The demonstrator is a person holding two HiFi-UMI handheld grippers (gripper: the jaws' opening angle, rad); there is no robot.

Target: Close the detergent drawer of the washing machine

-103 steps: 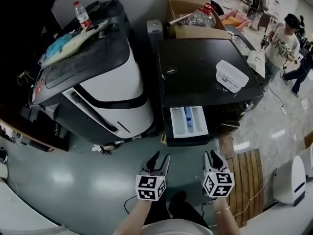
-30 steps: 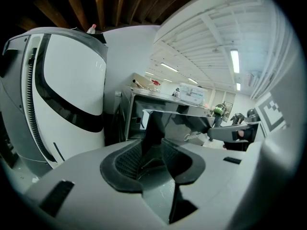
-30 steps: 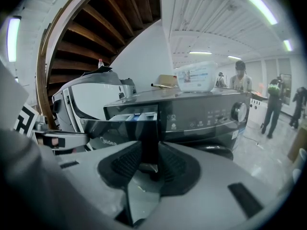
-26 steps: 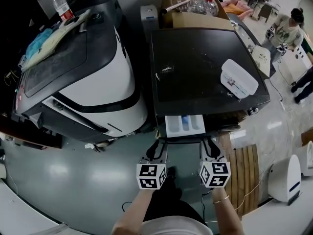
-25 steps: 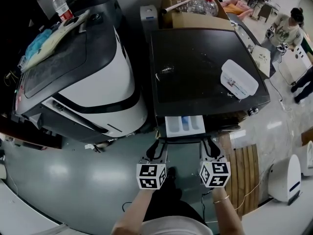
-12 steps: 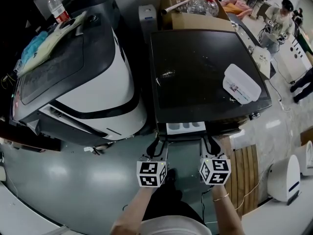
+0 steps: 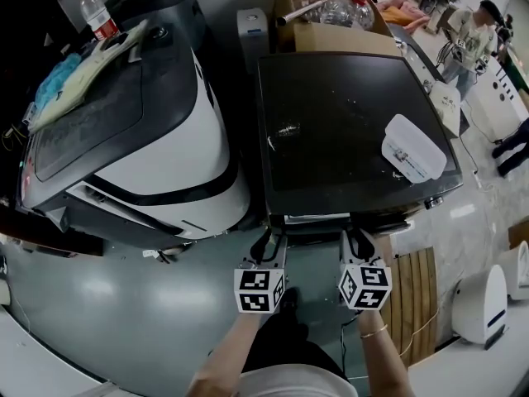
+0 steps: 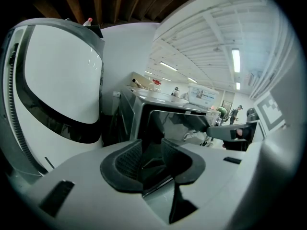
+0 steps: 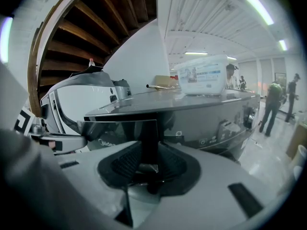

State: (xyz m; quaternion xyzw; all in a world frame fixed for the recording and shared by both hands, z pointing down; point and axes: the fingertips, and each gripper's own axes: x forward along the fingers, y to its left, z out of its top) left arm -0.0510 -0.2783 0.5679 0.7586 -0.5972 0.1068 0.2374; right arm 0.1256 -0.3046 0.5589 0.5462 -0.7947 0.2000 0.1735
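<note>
Both tongs have moved farther in: left tongs (image 7: 269, 240) and right tongs (image 7: 357, 238), jaws apart and gripping nothing, meet the drawer (image 7: 318, 218) front. Earlier its white tray stood out; now only a thin strip shows at the washer's (image 7: 347, 122) near edge. Closing seems almost finished.

Left tongs (image 7: 267, 241), right tongs (image 7: 357, 239) at nearly shut detergent drawer (image 7: 318, 218).

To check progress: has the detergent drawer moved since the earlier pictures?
Yes. The detergent drawer slid inward, now almost flush beneath the washing machine's dark top.
</note>
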